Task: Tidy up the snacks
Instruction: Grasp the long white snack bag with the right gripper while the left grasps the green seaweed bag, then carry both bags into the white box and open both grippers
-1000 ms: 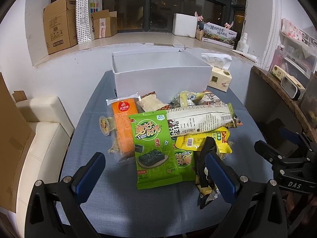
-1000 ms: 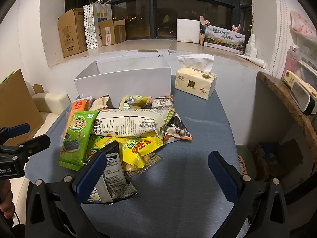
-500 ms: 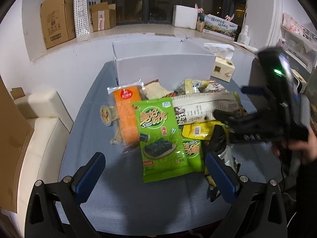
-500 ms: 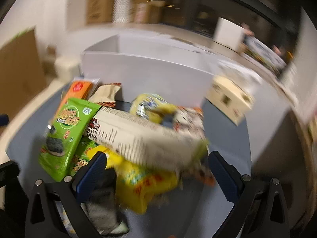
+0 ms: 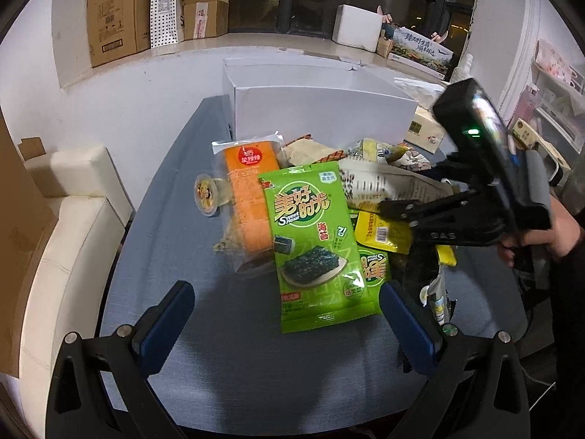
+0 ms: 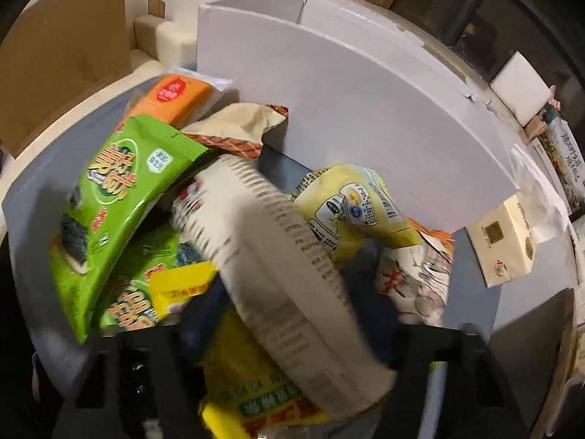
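A heap of snack packets lies on the grey-blue table (image 5: 175,226) in front of an open white box (image 5: 321,109). My left gripper (image 5: 285,314) is open low over the near end of the green seaweed packet (image 5: 310,237), touching nothing. An orange packet (image 5: 248,197) lies left of it. In a person's hand, my right gripper (image 5: 413,201) reaches in from the right. Its jaws are closing, with the long cream packet (image 6: 285,274) between them in the blurred right wrist view; the packet looks bulged and tilted up toward the camera. A yellow packet (image 6: 248,376) lies under it.
A tissue box (image 6: 504,241) stands right of the white box. Cardboard boxes (image 5: 113,14) sit on the window ledge behind. A cream sofa (image 5: 73,219) is left of the table and a shelf with clutter (image 5: 548,109) is to the right.
My right gripper swung in from the right over the heap, rolled, and narrowed its jaws around the long cream packet. My left gripper sank slightly toward the green packet.
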The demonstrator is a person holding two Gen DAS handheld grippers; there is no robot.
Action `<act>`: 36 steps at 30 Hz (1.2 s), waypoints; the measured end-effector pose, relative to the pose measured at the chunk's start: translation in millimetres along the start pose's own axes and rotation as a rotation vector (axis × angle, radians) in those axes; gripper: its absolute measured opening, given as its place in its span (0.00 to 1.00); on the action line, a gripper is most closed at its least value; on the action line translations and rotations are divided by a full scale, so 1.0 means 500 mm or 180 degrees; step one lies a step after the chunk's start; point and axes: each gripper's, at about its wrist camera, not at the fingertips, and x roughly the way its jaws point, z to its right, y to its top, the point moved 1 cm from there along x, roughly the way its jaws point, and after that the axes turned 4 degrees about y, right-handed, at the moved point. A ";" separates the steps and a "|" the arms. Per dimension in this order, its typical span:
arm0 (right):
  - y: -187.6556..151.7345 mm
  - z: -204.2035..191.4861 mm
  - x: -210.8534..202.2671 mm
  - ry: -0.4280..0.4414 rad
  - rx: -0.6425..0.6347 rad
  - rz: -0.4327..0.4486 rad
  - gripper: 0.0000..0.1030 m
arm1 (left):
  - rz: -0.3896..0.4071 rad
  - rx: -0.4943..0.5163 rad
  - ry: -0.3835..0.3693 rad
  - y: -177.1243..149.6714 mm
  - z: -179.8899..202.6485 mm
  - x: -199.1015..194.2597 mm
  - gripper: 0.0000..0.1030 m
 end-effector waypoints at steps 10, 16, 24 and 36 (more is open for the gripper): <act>-0.098 0.057 -0.128 -0.0227 0.0890 0.0588 0.38 | 0.0045 0.0031 0.0101 0.013 0.020 0.042 1.00; -0.153 0.064 -0.220 -0.0003 0.1466 0.1121 0.38 | -0.0025 0.0001 0.0197 0.020 0.029 0.086 0.99; -0.208 0.041 -0.250 0.0089 0.1823 0.1398 0.38 | -0.0226 -0.0020 0.0161 0.028 0.036 0.158 0.93; -0.226 0.028 -0.224 0.0148 0.1903 0.1313 0.38 | -0.0109 -0.0120 0.0027 0.036 0.035 0.154 0.17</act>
